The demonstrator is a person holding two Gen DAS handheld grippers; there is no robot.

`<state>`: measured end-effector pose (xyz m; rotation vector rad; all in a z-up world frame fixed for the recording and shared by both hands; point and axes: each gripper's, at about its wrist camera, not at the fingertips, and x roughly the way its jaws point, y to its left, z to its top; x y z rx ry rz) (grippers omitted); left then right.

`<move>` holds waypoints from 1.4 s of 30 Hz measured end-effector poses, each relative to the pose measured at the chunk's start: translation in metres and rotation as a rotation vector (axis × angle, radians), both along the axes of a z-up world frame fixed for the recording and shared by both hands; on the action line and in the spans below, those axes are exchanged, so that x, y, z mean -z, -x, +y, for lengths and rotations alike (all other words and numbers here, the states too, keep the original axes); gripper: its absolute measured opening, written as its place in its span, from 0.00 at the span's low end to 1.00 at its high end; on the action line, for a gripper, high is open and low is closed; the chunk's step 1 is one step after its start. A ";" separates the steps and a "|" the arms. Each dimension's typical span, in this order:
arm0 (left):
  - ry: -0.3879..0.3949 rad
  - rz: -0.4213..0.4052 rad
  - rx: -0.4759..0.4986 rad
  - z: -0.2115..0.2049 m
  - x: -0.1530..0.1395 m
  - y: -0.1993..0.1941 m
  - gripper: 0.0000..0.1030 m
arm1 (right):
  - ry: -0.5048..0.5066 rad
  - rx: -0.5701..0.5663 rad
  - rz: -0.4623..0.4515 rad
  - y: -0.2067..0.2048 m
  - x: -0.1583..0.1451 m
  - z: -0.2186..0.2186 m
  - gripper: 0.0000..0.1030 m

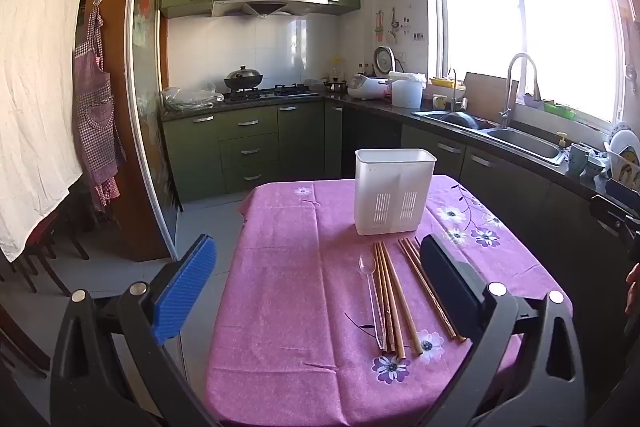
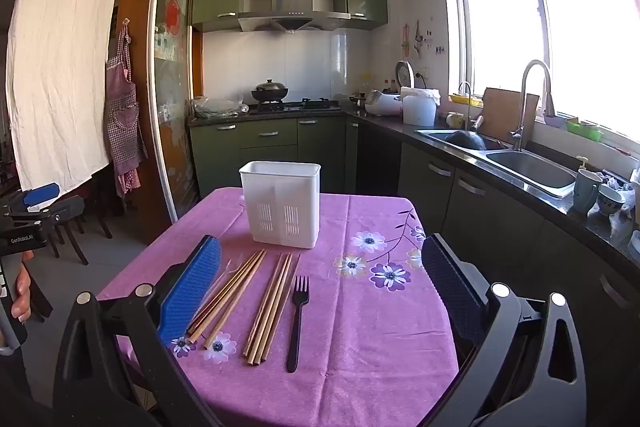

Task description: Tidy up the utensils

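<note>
Table (image 2: 360, 367) draped in a pink floral cloth, bearing a white slotted utensil holder (image 2: 282, 205) upright near its far edge. Left gripper (image 1: 316, 279) and right gripper (image 2: 322, 287) both hover above the table with jaws spread wide, grasping nothing. Before the holder lie two bundles of wooden chopsticks (image 2: 272, 311), a black plastic fork (image 2: 297, 319) just right of them, and a clear plastic spoon (image 1: 370, 291) (leftmost, beside the chopsticks).
</note>
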<state>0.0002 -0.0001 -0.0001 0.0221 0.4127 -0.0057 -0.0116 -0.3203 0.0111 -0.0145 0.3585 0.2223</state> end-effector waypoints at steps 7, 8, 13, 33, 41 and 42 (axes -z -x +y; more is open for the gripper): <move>0.010 0.007 -0.003 0.003 0.002 -0.001 0.94 | 0.003 -0.003 0.004 0.002 -0.001 0.001 0.96; 0.011 0.007 -0.003 0.004 0.002 -0.001 0.94 | 0.003 -0.003 0.004 0.003 -0.001 0.001 0.96; 0.002 0.010 -0.004 0.005 -0.003 0.000 0.94 | 0.007 -0.005 0.011 0.004 0.004 0.005 0.96; 0.000 0.022 0.000 0.008 0.006 -0.002 0.94 | 0.009 -0.009 0.028 -0.013 0.016 0.009 0.96; 0.000 0.026 0.001 0.007 0.008 -0.004 0.94 | 0.008 -0.009 0.030 -0.014 0.017 0.009 0.96; 0.000 0.026 0.001 0.007 0.008 -0.004 0.94 | 0.008 -0.009 0.030 -0.014 0.017 0.010 0.96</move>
